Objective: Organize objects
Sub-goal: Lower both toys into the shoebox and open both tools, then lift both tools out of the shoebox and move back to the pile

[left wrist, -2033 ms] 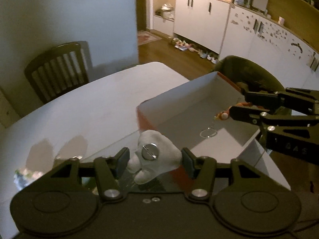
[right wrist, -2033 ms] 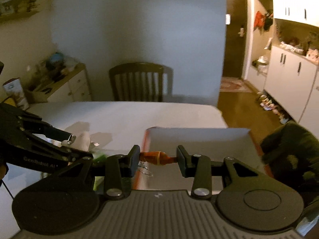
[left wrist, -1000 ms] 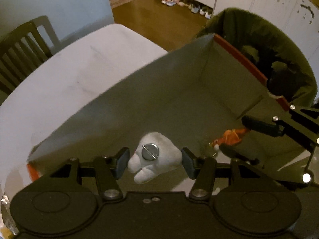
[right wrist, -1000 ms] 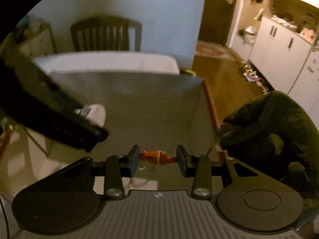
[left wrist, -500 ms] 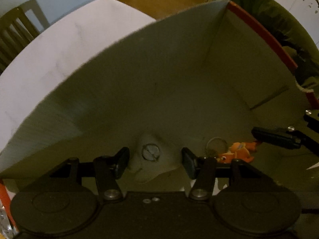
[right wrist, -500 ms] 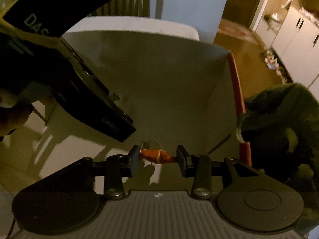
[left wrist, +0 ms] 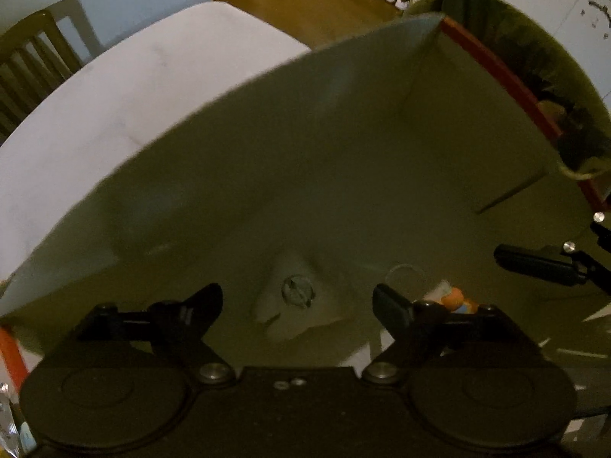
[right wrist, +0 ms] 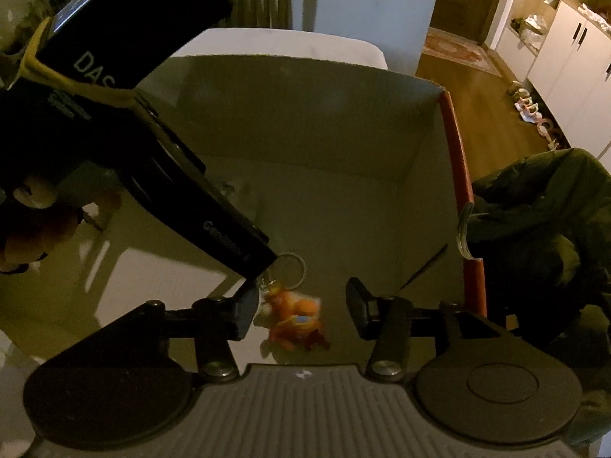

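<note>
A white tooth-shaped plush [left wrist: 305,316] with a metal disc on it lies on the floor of the open cardboard box [left wrist: 305,133]. My left gripper [left wrist: 297,295] hangs over it, jaws opening wide, pads clear of the plush. An orange keychain toy [right wrist: 294,318] with its key ring [right wrist: 292,269] lies on the box floor [right wrist: 305,122] too. My right gripper [right wrist: 301,294] has it between its opening jaws, near the left pad, not pressed. The left wrist view shows the orange toy [left wrist: 454,299] and a right finger [left wrist: 534,263] at the right. The left gripper's body [right wrist: 152,152] crosses the right wrist view.
The box has a red outer rim [right wrist: 456,160] and stands on a white table [left wrist: 114,107]. A wooden chair [left wrist: 30,61] is behind the table. A dark green jacket [right wrist: 542,221] lies just right of the box. A hand [right wrist: 34,229] holds the left gripper.
Both grippers sank into the box, then spread their jaws. The white plush and the orange keychain toy were let go and now lie on the box floor.
</note>
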